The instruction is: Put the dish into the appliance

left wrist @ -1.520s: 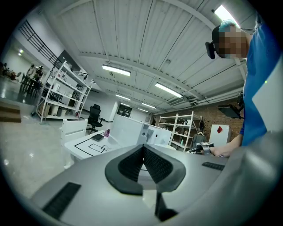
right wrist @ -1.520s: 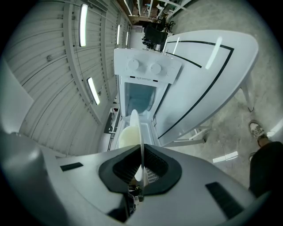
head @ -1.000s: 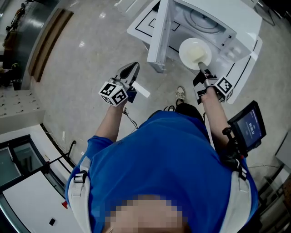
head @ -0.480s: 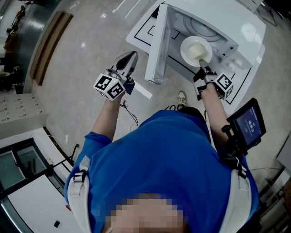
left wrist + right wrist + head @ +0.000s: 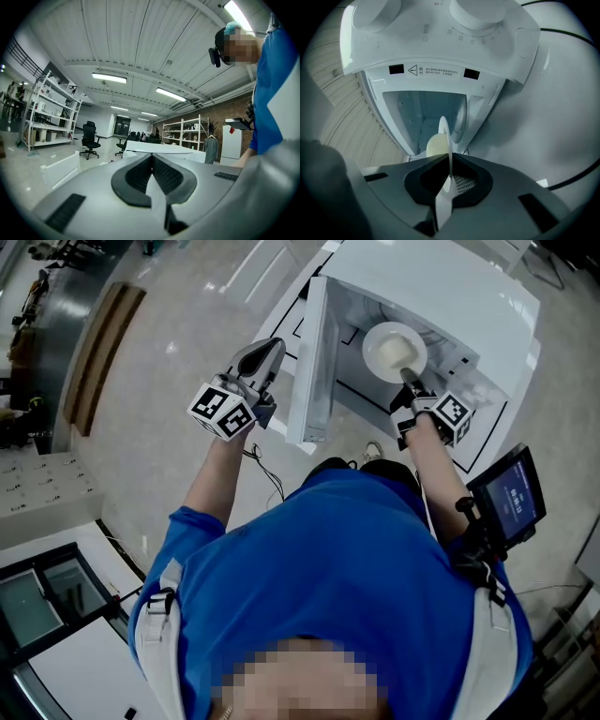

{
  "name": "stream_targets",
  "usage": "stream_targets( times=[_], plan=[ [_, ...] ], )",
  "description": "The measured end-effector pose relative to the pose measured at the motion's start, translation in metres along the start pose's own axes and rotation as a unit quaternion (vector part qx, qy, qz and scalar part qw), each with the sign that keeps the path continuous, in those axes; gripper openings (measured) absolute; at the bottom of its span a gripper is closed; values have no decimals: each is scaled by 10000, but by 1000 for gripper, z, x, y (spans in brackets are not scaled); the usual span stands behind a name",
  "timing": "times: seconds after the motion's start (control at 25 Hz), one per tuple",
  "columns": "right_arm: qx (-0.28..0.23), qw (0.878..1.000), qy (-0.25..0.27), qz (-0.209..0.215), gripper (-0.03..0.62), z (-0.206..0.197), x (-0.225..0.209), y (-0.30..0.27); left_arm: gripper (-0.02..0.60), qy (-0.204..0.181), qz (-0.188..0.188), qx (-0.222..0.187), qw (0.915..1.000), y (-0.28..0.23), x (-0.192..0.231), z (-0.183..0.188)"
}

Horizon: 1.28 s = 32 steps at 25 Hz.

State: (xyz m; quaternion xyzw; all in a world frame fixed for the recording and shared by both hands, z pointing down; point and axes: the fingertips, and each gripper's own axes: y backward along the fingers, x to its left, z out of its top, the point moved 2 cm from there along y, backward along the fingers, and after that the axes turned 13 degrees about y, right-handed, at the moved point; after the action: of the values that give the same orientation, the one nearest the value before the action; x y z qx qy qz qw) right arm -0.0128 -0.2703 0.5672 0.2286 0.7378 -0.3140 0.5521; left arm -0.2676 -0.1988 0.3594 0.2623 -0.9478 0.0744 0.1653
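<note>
Since the dish (image 5: 394, 351) stood before the front of the appliance (image 5: 459, 287) a second ago, it has moved forward, and now it is at the mouth of the open chamber, its rim turned upright. The left tool (image 5: 271, 346) has also gone up and closer to the open door (image 5: 310, 362); it is now just beside the outer face of the door, but I cannot tell if it touches it.

The right tool (image 5: 406, 377) has its jaws pressed on the lower rim of the dish, and the right gripper view shows the thin white edge standing between the two pads, with the chamber behind it and the panel of dials above. The left tool has its jaws pressed together with nothing taken between them.

The right forearm is stretched forward and the tool points slightly down toward the opening. The left arm is bent and lifted, its tool about level.
</note>
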Motion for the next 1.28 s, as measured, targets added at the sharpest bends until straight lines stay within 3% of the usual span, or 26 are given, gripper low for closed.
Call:
stream_targets(
  times=[0.48, 1.28],
  plan=[
    [-690, 9964, -251, -416, 12, 11, -11, -21, 6, -5, -773, 237, 9967, -38, 15, 13],
    [-963, 9921, -384, -701, 14, 26, -19, -43, 6, 51, -1033, 296, 9942, -47, 21, 15]
  ],
)
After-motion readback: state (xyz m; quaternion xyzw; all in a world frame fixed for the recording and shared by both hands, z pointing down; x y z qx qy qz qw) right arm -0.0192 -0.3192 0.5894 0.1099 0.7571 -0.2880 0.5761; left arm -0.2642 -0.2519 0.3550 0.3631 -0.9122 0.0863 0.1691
